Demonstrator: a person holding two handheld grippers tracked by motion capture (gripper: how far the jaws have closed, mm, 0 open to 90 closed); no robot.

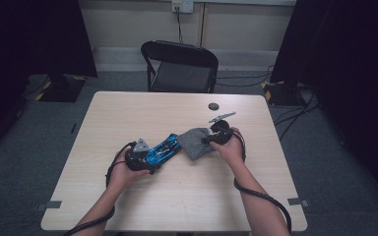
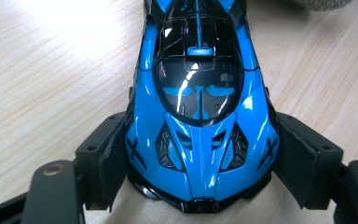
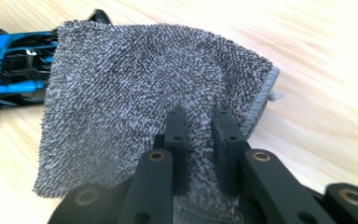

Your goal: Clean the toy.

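Observation:
A blue and black toy car (image 1: 163, 149) lies on the wooden table (image 1: 177, 196), left of centre. My left gripper (image 1: 145, 157) is shut on it. In the left gripper view the two pads press the sides of the car (image 2: 198, 70) at its nose, and my left gripper (image 2: 200, 158) stands wide around it. A grey terry cloth (image 1: 196, 141) lies against the car's far end. My right gripper (image 1: 211, 139) is shut on the cloth. In the right gripper view the narrow jaws of my right gripper (image 3: 198, 121) pinch a fold of the cloth (image 3: 135, 84), with the car (image 3: 14, 65) beyond its left edge.
A small black disc (image 1: 213, 106) lies near the table's far edge. A black folding chair (image 1: 179, 66) stands behind the table. Cables trail from both grippers along the person's forearms toward the near edge.

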